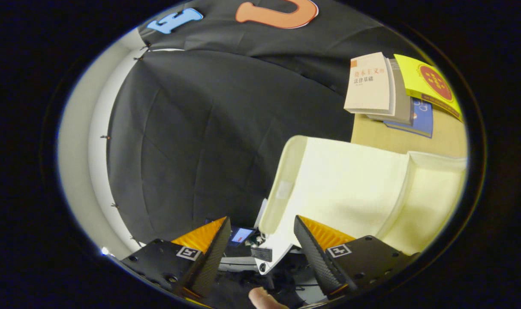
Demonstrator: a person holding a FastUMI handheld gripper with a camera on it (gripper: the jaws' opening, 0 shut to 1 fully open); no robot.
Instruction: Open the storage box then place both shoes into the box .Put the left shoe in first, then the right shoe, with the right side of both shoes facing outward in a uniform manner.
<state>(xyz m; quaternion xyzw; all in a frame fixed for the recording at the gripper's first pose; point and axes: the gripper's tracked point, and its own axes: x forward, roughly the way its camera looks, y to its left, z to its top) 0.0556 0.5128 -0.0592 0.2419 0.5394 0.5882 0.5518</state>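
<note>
A cream plastic storage box point(354, 184) stands just ahead of my fingers, on the right. Its broad pale panel faces me and a raised rim point(281, 189) runs down its near edge. A second cream section point(436, 201) joins it further right; I cannot tell which part is the lid. My gripper point(260, 218) is open. The lower end of the rim sits between the fingertips, close to the right finger point(316, 249) and apart from the left one point(209, 249). No shoes are in sight.
Beyond the box, a few books point(371, 83) are stacked on a wooden tabletop point(384, 135). A small device with a lit screen point(242, 235) lies low between the fingers. A person's fingertip point(264, 299) shows below them. Black cloth hangs on the left.
</note>
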